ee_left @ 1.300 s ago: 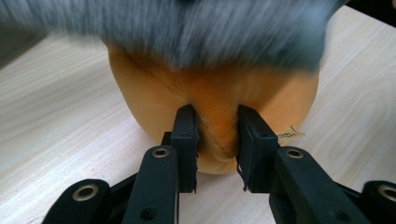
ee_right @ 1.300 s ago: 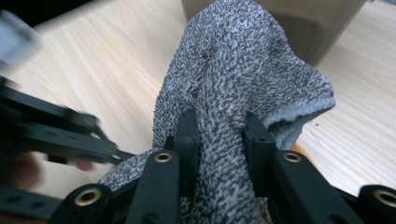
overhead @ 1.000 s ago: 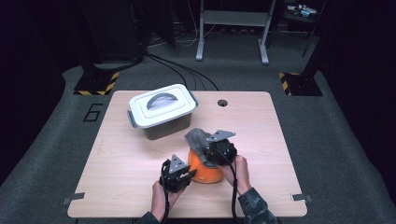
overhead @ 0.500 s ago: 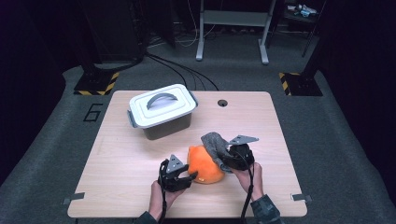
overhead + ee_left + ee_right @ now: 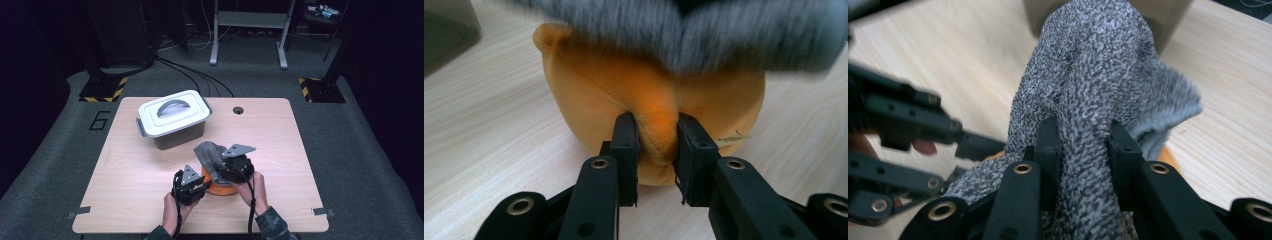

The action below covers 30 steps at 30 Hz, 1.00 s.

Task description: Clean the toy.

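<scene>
One orange plush piece (image 5: 649,100) near the table's (image 5: 125,200) front edge, one grey knit cloth (image 5: 1098,75) draped over its top. Left gripper (image 5: 655,137) has just been closing, jaws now pinching a fold of the orange plush. Right gripper (image 5: 1079,137) clamped narrow on the grey cloth (bunched between the jaws). One lidded grey bin (image 5: 172,117) stands well behind, handle on top. Two hands, two grippers.

Lab or studio, wooden table (image 5: 150,165), hazard-striped stand bases (image 5: 102,91), floor cables (image 5: 200,75)
</scene>
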Available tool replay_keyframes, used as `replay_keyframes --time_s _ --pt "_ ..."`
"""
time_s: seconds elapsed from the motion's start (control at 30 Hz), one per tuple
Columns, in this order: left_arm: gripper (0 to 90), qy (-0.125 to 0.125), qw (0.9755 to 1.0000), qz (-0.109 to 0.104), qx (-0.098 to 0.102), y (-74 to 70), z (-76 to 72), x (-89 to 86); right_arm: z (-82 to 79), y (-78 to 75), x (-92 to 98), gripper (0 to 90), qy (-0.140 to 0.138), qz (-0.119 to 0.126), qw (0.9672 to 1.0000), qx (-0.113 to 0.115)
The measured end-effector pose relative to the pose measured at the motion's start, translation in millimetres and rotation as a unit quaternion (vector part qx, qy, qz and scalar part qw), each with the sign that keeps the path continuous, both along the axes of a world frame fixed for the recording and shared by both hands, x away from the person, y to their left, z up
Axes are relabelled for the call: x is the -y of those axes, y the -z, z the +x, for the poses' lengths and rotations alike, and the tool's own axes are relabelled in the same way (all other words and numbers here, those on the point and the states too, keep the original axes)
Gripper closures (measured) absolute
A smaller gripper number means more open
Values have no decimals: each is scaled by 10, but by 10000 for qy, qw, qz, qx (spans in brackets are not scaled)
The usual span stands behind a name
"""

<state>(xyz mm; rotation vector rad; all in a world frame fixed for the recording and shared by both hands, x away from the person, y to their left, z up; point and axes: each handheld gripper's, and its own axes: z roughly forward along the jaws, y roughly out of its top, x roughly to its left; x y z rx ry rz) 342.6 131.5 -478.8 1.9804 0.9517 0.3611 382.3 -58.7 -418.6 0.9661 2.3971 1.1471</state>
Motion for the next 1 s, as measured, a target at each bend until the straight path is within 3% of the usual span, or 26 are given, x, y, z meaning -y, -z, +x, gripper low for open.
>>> replay_keyframes --time_s 0.1,0.17,0.43,0.6,0.77,0.83,0.93,0.97,1.0 --pt "733 -23 9999 -102 -81 20 19 -42 8 106 -28 725 -48 -154 9998 89" --pt "733 -20 9999 -110 -57 19 14 -33 27 120 66 728 50 -49 10000 38" --pt "733 -16 9998 -161 -82 35 9 -46 89 268 537 730 684 -61 9976 -129" --pt "731 -22 9999 -102 -64 11 11 -14 126 405 642 733 845 10 9964 -112" --pt "731 -108 9998 -129 -116 -16 24 -17 75 184 579 734 739 274 9969 14" --pt "730 -118 9997 -154 -136 -22 17 -9 13 79 481 733 502 432 9978 14" --pt "727 -118 9997 -172 -131 -31 14 -7 -80 54 283 733 288 78 9994 180" --pt "717 -98 9998 -135 -134 -31 16 -12 -87 109 234 734 320 -296 9985 326" --pt "704 -86 9998 -109 -131 -27 19 -17 -71 169 234 735 314 -314 9984 340"
